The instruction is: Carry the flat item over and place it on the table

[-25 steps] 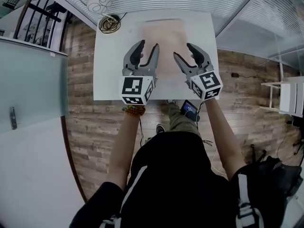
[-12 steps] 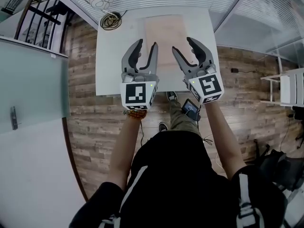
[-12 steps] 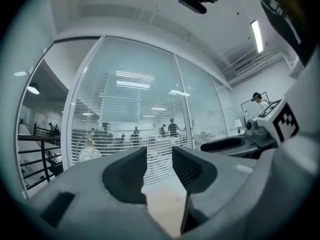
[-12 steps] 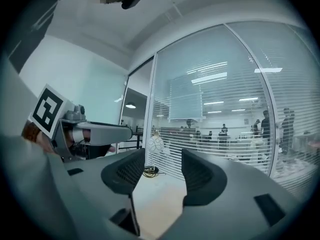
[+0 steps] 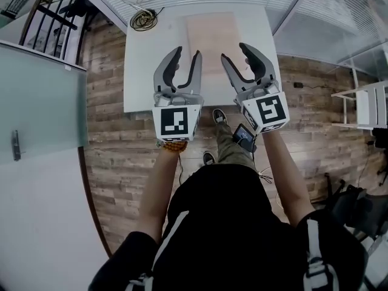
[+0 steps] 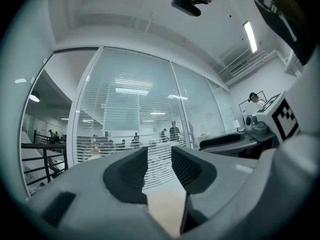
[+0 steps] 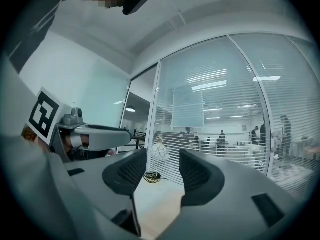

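Head view: we see the flat board (image 5: 212, 34) lying on the white surface (image 5: 145, 65), beyond the left gripper (image 5: 187, 53) and right gripper (image 5: 235, 52). Left gripper view: fingers (image 6: 127, 174) partly apart, just been closing, nothing between them. Right gripper view: fingers (image 7: 125, 171) likewise half-open, closing, empty.

Saw flat item (image 5: 212, 38) lying centred on the surface (image 5: 148, 71), cable coil (image 5: 144, 20) at its far-left corner, left claw (image 5: 187, 53) and right claw (image 5: 235, 52) side by side above the item's near end
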Action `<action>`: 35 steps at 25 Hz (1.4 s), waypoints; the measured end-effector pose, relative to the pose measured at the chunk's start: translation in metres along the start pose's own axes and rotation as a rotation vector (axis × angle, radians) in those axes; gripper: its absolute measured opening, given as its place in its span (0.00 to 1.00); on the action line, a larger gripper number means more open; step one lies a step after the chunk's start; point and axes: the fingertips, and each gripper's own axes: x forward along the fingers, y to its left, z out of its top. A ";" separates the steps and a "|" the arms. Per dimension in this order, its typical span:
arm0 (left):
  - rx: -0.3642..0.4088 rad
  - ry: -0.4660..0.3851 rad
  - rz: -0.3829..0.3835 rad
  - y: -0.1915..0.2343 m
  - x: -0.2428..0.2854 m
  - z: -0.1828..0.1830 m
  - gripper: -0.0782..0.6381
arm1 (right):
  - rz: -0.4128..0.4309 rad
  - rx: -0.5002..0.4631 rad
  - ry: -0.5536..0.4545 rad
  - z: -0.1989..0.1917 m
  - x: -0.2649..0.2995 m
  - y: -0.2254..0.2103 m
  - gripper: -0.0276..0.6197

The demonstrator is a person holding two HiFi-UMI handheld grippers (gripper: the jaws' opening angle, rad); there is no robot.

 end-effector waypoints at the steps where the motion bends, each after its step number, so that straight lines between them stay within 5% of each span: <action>1: -0.004 -0.002 0.003 0.000 -0.004 0.001 0.32 | 0.001 -0.005 -0.003 0.002 -0.003 0.004 0.33; 19: -0.037 -0.037 0.029 -0.011 -0.087 0.023 0.26 | 0.014 -0.031 -0.040 0.028 -0.052 0.073 0.29; 35: -0.069 -0.036 0.001 -0.020 -0.120 0.006 0.16 | -0.001 0.030 -0.055 0.017 -0.088 0.091 0.10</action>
